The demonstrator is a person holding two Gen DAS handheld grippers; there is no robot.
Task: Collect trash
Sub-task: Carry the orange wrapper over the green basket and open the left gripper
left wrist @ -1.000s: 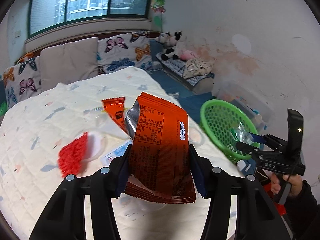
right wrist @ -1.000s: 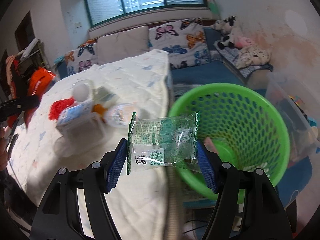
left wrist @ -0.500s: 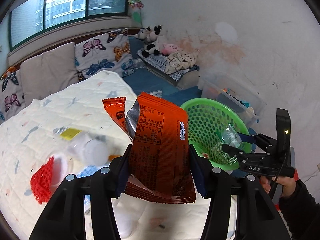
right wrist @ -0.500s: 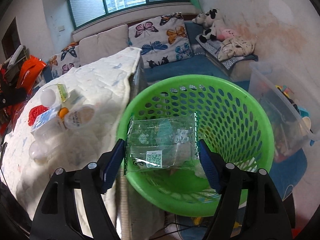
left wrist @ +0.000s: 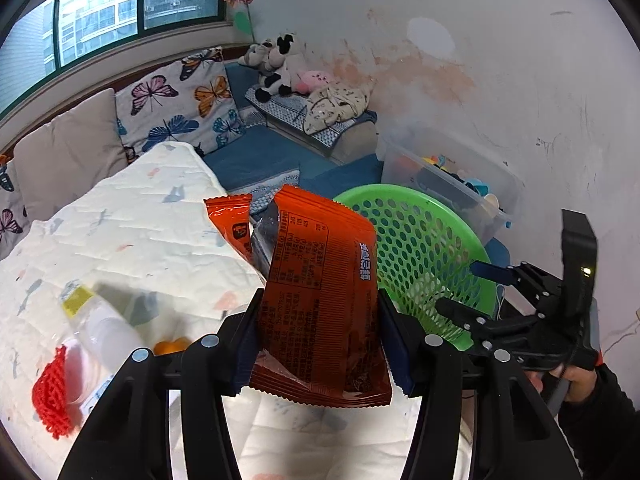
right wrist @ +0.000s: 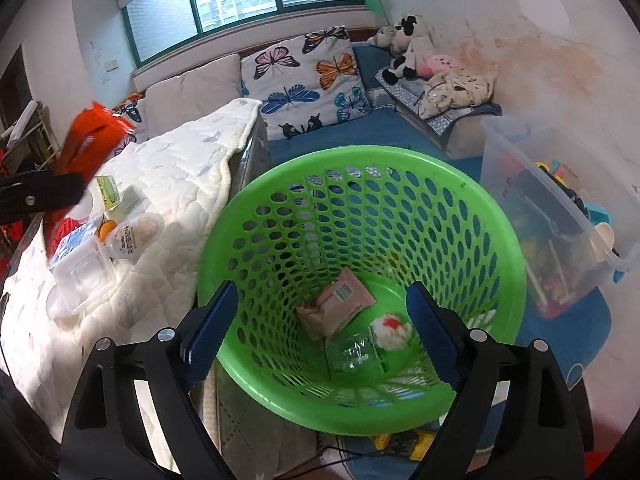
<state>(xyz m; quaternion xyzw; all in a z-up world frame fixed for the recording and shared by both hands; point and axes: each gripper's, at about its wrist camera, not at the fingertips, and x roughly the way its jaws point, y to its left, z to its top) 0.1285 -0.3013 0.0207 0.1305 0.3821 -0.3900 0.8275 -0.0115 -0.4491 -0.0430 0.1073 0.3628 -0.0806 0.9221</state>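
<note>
Your left gripper has its blue-padded fingers closed on a large dark-orange foil snack bag, which stands upright between them; a smaller bright-orange packet shows just behind it. Your right gripper has its fingers spread wide with nothing between them, and it hangs over the mouth of the round green perforated plastic basket. On the bottom of that basket lie a clear green-printed wrapper, a pink packet and a small white and red piece. The basket stands just beside the bed with the white quilted cover. On this cover, near its edge, you have a clear plastic box, a white round cup and a red mesh piece. A transparent storage bin stands to the right of the basket.
</note>
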